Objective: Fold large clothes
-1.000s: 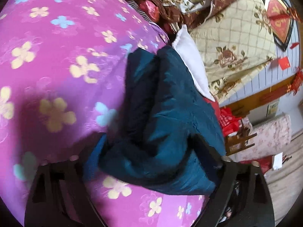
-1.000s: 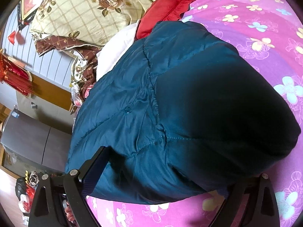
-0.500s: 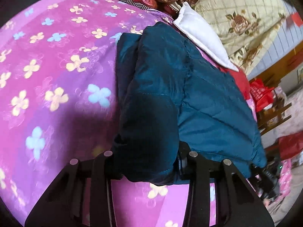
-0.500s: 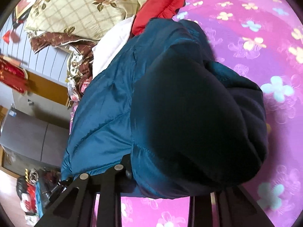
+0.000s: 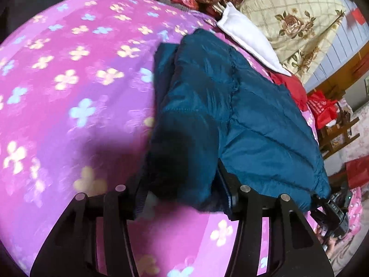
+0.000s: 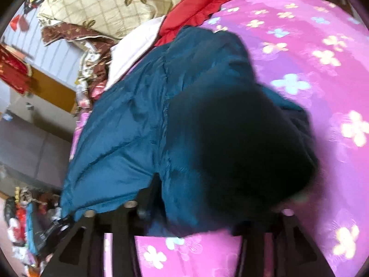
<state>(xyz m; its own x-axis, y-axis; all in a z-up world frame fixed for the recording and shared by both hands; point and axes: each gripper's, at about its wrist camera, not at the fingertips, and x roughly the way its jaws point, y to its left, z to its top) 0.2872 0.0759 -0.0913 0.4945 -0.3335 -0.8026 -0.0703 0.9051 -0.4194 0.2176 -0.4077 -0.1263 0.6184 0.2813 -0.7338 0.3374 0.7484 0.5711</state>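
A puffy teal down jacket [image 5: 253, 115] lies folded on a pink flowered bedspread [image 5: 69, 80]. In the left wrist view my left gripper [image 5: 182, 189] has the jacket's near left fold between its fingers. The padding fills the gap and touches both pads while the jaws are opening. In the right wrist view the same jacket [image 6: 138, 127] spreads over the bedspread [image 6: 311, 46]. My right gripper [image 6: 216, 203] holds a dark, shadowed bulge of its near edge, which hides the right finger. Those jaws are opening too, with the fabric still pressed between them.
A white pillow [image 5: 249, 37], a cream rose-print quilt [image 5: 299, 18] and a red cloth [image 5: 293, 85] lie past the jacket. A red bag [image 5: 322, 108] and wooden furniture stand off the bed's edge. A grey cabinet [image 6: 30, 143] and floor clutter show left in the right wrist view.
Both grippers went from wide open around the jacket's near edge to closed on folds of it. Both have since drawn back and lifted, dragging the fabric, and the jaws have widened a little.
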